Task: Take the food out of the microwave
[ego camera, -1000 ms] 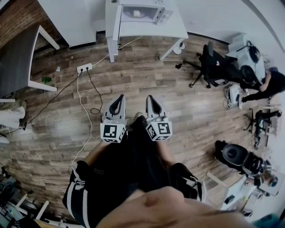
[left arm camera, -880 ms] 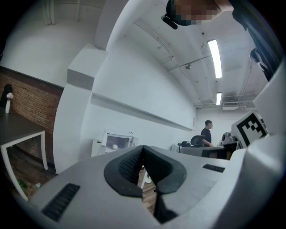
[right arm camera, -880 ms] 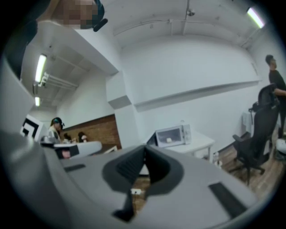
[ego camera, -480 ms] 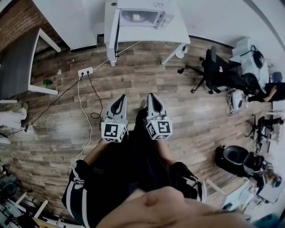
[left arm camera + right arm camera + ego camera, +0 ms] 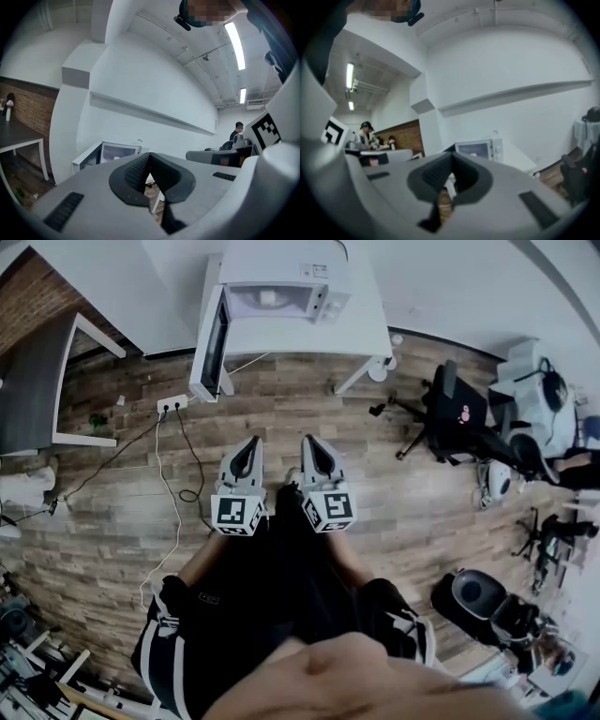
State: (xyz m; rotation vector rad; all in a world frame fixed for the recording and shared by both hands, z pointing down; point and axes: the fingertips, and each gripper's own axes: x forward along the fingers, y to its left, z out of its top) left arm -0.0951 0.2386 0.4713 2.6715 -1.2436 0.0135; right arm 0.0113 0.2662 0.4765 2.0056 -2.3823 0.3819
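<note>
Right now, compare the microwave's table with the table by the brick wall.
The microwave's table has a white top; the table by the brick wall has a dark grey one. The microwave's table bears the microwave; the table by the brick wall does not. Both have white legs.

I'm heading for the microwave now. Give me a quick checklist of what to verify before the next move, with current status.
1. Microwave door open: ok, swung out to the left.
2. Food visible inside: ok, a pale item sits in the cavity; what it is, cannot tell.
3. Left claw and right claw empty: ok, nothing between the jaws.
4. Claws open for a grasp: not ok, both shut.
5. Microwave within reach: not ok, floor lies between the claws and the white table.
6. Walking path free: ok, power strip and cable lie off to the left.
</note>
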